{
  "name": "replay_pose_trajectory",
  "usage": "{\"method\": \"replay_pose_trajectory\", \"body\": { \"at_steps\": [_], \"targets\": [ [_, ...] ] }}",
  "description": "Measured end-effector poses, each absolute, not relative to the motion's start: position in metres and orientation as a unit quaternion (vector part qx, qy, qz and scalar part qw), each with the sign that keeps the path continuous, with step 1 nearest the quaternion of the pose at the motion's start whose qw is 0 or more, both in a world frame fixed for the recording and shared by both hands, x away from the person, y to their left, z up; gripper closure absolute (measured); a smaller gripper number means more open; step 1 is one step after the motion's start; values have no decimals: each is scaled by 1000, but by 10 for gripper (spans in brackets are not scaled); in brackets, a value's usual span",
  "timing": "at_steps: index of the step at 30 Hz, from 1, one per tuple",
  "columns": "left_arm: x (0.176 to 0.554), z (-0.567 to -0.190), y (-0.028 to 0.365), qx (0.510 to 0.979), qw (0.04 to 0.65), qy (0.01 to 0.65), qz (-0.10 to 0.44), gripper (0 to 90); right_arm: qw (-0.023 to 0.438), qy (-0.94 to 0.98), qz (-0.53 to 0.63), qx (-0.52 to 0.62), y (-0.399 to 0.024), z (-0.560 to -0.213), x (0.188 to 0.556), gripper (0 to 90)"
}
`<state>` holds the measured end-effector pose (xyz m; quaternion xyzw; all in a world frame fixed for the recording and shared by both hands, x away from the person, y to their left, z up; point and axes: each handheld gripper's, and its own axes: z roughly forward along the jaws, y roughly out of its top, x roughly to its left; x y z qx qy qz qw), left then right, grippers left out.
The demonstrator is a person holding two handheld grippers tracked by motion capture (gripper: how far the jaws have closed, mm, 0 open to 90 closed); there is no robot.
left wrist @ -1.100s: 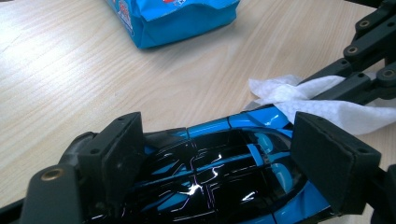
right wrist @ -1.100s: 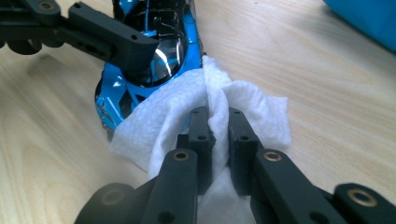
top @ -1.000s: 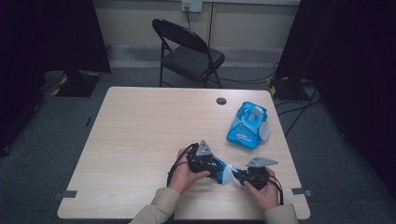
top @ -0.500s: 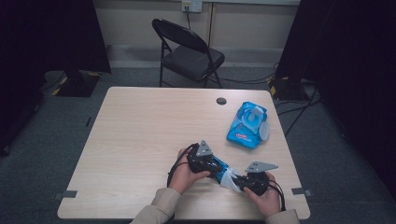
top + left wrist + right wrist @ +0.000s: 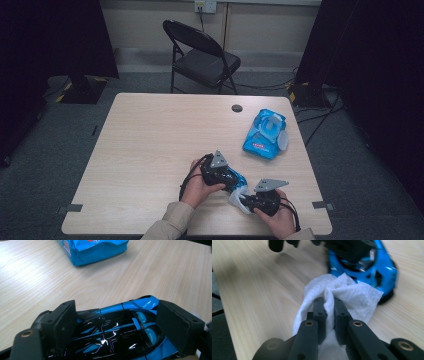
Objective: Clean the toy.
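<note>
Toy car (image 5: 234, 179), blue and black, sits at the near edge of the bench (image 5: 150, 150), clamped across its body by the wide-set jaws of the left gripper (image 5: 227, 176). The right gripper (image 5: 246, 200), jaws nearly shut on a bunched white wipe (image 5: 342, 293), has slid nearer and slightly right over the last second, drawing the cloth along the car's end; the left hand has not shifted. The wipe touches the car's bumper, suggesting the cleaning pass is under way rather than finished. A blue wipes pack (image 5: 265, 132) lies well apart on the far right, its lid open.
</note>
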<state>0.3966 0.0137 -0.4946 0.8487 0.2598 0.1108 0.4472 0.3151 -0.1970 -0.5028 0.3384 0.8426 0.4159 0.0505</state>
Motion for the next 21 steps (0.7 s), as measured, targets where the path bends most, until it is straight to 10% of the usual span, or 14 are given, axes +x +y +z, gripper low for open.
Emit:
{"method": "replay_pose_trajectory", "body": {
  "at_steps": [9,21],
  "targets": [
    [396,-494,13,851,446,255,109,167,-1,843,438,312,-179,-503,319,834],
    [397,-495,14,852,451,245,103,165,52,817,465,337,-221,-451,352,835]
  ]
}}
